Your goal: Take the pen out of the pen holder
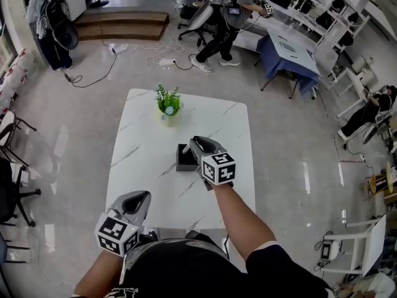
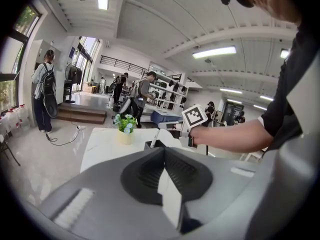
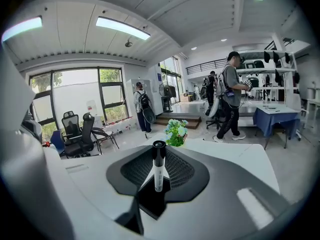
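Grip looks sound. The right gripper (image 1: 196, 145) has its jaws closed on the white pen with a black cap (image 3: 158, 168), and the barrel is pinched between the pads. The pen stands upright with its lower end in the black square pen holder (image 1: 183, 160), which sits around the middle of the white marble-pattern table (image 1: 142, 166). As we read it, the pen is not out yet.

For the lift, we'd pull straight up along the pen's axis with no tilt until the tip clears the rim. A sideways pull would likely drag or tip the pen holder, which looks light and has nothing bracing it. We'd keep the squeeze steady, since the barrel looks smooth and could slip.

The left gripper (image 1: 139, 198) is pressed closed on nothing and hangs at the table's near edge, well apart from the pen holder. We could bring it in to pin the pen holder down if it rides up with the pen.

Around it, a small green plant in a yellow pot (image 1: 168, 103) stands beyond the pen holder, near but not touching, and off a vertical path. A person walking (image 1: 224, 11), chairs and floor cables are all well away from the table. We see nothing blocking the way up.
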Tool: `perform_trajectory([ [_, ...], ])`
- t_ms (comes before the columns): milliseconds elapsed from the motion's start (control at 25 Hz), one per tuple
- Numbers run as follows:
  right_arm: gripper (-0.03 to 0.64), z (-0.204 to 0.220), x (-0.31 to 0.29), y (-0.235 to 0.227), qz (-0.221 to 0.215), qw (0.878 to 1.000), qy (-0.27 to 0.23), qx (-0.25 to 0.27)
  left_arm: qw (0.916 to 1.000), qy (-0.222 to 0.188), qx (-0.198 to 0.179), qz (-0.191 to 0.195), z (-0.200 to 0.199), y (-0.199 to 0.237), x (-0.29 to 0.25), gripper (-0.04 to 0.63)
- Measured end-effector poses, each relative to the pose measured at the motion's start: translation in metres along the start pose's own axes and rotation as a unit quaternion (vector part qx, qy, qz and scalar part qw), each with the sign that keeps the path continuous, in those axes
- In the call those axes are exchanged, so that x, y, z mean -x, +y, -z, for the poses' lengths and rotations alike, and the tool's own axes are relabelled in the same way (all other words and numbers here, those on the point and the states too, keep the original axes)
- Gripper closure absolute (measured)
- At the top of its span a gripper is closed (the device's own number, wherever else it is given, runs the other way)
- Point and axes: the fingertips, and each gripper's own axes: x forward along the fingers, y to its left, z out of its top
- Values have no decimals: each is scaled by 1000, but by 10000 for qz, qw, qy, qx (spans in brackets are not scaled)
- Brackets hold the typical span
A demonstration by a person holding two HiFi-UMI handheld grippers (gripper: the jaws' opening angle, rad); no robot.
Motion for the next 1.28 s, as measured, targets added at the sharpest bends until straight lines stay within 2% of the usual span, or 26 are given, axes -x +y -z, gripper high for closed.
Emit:
perform_trajectory([
  [360, 546, -39, 44, 20, -79, 9988, -479, 82, 9996, -84, -124, 219, -10, -7, -7, 538],
  [640, 546, -49, 77, 39, -174, 9974, -586, 370, 9990, -153, -254, 346, -20, -14, -14, 538],
  [960, 546, -53, 113, 53, -224, 9964, -761, 303, 9978, -295, -386, 456, -33, -24, -23, 538],
  [1280, 546, -49, 150, 62, -260, 9949, -972, 2, 9962, -295, -466, 669, -38, -37, -35, 538],
])
